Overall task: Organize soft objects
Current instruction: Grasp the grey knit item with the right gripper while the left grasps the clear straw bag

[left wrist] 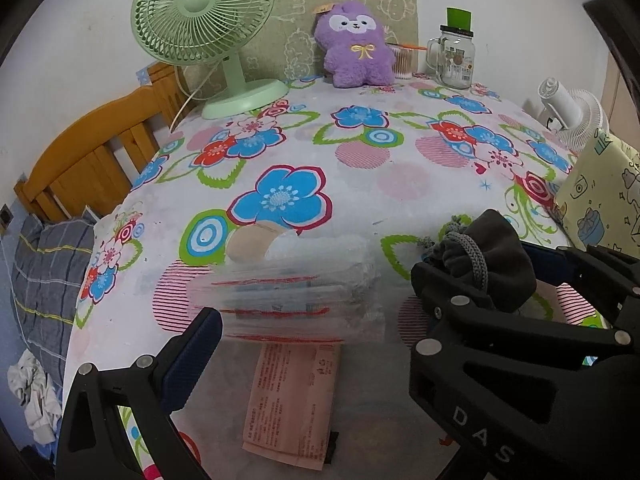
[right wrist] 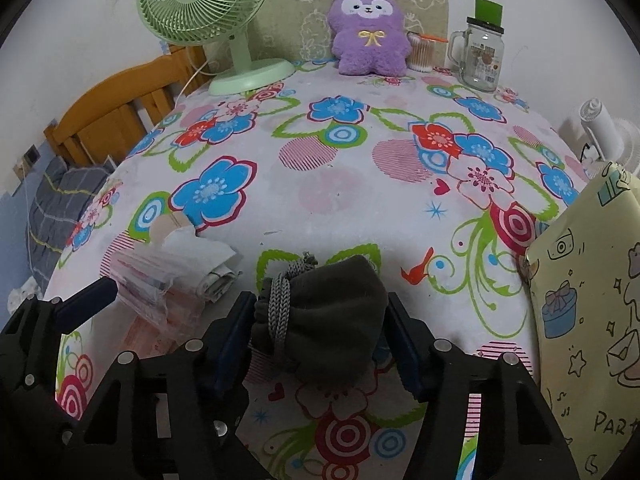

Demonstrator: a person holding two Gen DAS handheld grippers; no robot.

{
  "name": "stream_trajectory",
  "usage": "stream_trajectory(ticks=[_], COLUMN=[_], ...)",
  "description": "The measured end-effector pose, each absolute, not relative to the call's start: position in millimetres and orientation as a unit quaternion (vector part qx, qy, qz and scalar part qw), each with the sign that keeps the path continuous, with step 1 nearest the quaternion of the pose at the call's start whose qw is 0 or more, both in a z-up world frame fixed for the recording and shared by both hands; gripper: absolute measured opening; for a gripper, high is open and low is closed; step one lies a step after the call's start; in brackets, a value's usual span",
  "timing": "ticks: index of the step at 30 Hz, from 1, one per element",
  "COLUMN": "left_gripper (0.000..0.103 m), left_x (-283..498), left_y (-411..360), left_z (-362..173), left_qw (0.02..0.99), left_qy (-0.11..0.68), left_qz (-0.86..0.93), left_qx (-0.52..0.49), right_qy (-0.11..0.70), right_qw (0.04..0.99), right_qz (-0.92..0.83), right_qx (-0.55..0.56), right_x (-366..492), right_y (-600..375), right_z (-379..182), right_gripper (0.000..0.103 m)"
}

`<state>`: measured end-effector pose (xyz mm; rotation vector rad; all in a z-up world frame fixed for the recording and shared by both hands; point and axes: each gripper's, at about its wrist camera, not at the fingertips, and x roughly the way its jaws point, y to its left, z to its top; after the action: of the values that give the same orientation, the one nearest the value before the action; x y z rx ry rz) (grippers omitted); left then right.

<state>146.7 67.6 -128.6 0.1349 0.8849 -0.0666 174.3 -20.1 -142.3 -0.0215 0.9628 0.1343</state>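
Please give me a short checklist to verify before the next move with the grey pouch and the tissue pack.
1. Dark grey drawstring fabric pouch sits between the right gripper jaws: ok.
2. Pads firmly pressing the pouch: cannot tell.
3. Grey braided cord clear of the pads: not ok, it hangs beside the left pad.
4. Left gripper jaws open around the clear plastic tissue pack: ok.
5. Floral tablecloth ahead free of obstacles: ok.

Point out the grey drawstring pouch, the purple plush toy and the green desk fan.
grey drawstring pouch (right wrist: 336,312): right wrist view, middle of its fabric body.
purple plush toy (right wrist: 370,46): right wrist view, chest at the yellow bow.
green desk fan (left wrist: 200,0): left wrist view, hub of the grille.
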Motion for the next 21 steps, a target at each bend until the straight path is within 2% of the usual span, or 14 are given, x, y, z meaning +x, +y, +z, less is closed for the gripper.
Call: stream_trajectory(ticks=[10, 21], left_gripper=[0.103, 0.103], left_x=[156.5, 175.1], left_y=[79.9, 88.1], left_z=[-116.9, -129.8], left_qw=[0.907, 0.9], left_qy=[0.419, 0.435], left_qz=[-0.024, -0.024], left_qx=[0.043, 0.023], right_qy=[0.436, 0.437], right_qw=[0.897, 0.897], right_qz=[0.066, 0.069], right_qx=[-0.007, -0.015], right_x=[176.3, 185.2], right_y=[-15.9, -5.9], right_z=[-124.4, -124.8], right_gripper=[0.064, 0.064])
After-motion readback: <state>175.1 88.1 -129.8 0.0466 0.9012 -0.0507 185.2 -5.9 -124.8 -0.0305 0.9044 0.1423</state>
